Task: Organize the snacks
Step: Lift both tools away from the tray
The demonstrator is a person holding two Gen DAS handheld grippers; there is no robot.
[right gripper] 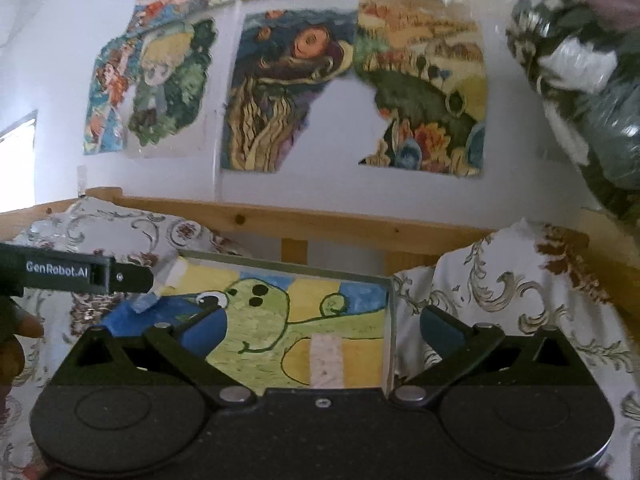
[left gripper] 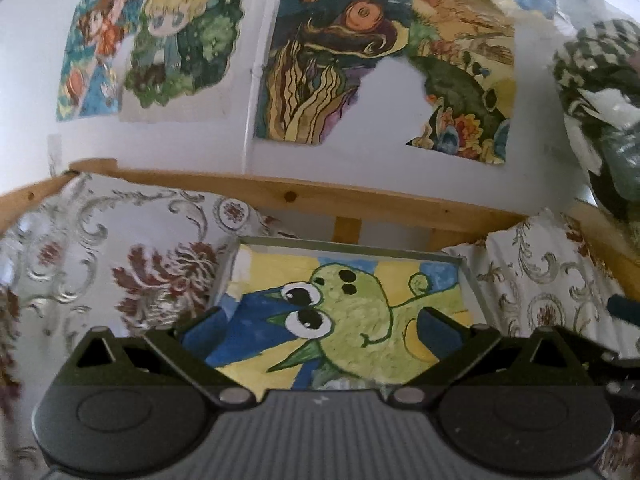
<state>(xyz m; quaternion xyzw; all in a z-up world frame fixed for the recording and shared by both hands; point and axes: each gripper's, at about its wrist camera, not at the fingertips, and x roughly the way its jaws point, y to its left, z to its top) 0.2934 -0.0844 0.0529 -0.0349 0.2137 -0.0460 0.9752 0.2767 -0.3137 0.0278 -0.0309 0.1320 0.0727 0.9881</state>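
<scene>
A shallow box (left gripper: 348,246) painted inside with a green frog on yellow and blue lies on a floral cloth; it also shows in the right wrist view (right gripper: 390,320). No snacks are visible in either view. My left gripper (left gripper: 320,332) is open and empty, its blue pads spread over the near part of the box. My right gripper (right gripper: 324,330) is open and empty, over the box's right half. The left gripper's arm (right gripper: 76,274) reaches in from the left in the right wrist view.
A floral cloth (left gripper: 120,264) covers the surface around the box. A wooden rail (left gripper: 320,196) runs behind it, below a white wall with painted pictures (left gripper: 340,68). A checkered bundle wrapped in plastic (right gripper: 592,76) hangs at the upper right.
</scene>
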